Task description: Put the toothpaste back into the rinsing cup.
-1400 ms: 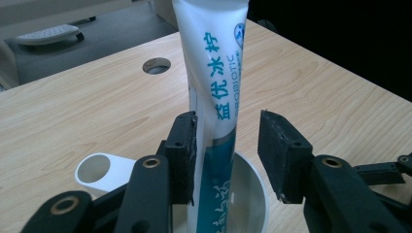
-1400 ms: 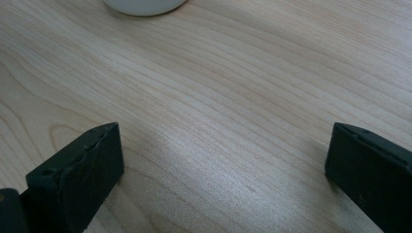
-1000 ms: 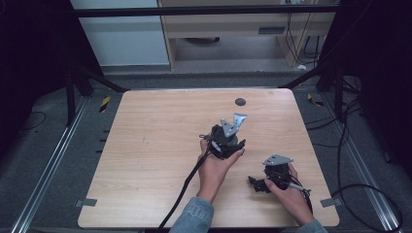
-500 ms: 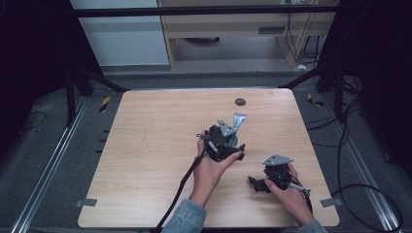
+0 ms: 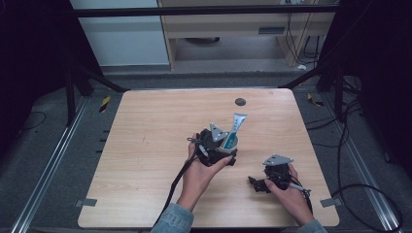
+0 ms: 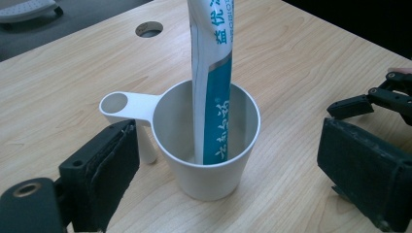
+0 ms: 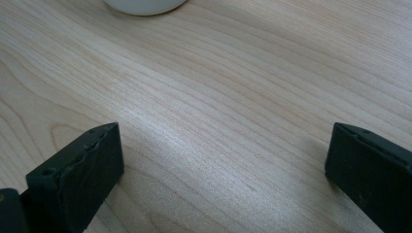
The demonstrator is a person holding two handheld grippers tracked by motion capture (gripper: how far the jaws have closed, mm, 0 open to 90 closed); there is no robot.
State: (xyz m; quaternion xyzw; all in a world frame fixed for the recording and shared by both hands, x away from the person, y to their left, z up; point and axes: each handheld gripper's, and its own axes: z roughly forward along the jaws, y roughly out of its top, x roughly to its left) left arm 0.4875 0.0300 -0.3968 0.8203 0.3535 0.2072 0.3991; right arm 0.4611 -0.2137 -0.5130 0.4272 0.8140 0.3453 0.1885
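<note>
A white cup [image 6: 206,145] with a flat side handle stands upright on the wooden table [image 5: 145,145]. A blue-and-white toothpaste tube [image 6: 211,73] stands in it and leans on the rim. My left gripper [image 6: 228,162] is open, one jaw on each side of the cup, neither touching it. In the high view the left gripper [image 5: 221,147] sits just left of the cup [image 5: 231,143], and the tube [image 5: 237,124] sticks up beyond it. My right gripper [image 5: 256,183] rests open near the front right of the table. Between its jaws lies bare wood [image 7: 223,155].
A round cable hole [image 5: 240,102] sits near the table's far edge. The left gripper's black cable [image 5: 177,182] trails toward the front edge. The cup's base [image 7: 145,6] shows at the top of the right gripper view. The right gripper [image 6: 384,97] lies right of the cup.
My left gripper has drawn back slightly to the left and toward the person. The cup and tube stay in place. The right gripper has not moved.
</note>
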